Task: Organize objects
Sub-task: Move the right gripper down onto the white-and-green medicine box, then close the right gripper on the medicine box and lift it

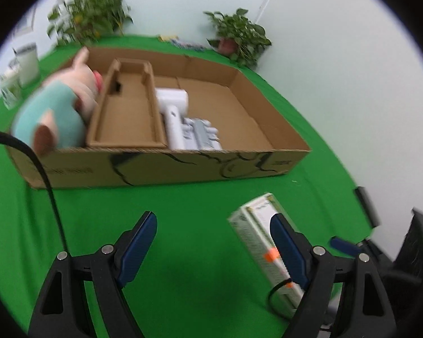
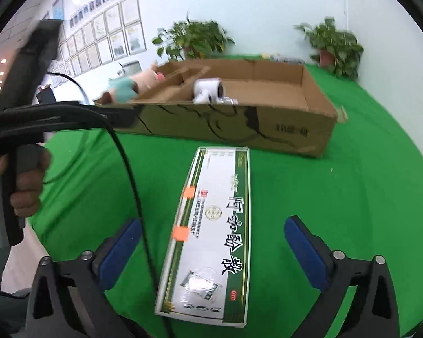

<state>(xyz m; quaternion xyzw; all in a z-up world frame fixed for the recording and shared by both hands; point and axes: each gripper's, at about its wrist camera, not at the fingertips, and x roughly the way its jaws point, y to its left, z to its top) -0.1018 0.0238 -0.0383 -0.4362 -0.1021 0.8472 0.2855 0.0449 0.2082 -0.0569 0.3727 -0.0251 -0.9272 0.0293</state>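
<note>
Both tongs gape with nothing gripped: the right tongs [image 2: 211,242] straddle the green-and-white carton [image 2: 211,225] lying flat on the green surface [image 2: 338,211], while the left tongs [image 1: 213,233] hover beside it, before the cardboard box [image 1: 160,169].

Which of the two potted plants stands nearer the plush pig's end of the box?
The bushier green potted plant, behind the pink-and-teal plush pig; the other plant stands toward the brown cardboard box's emptier end.
</note>
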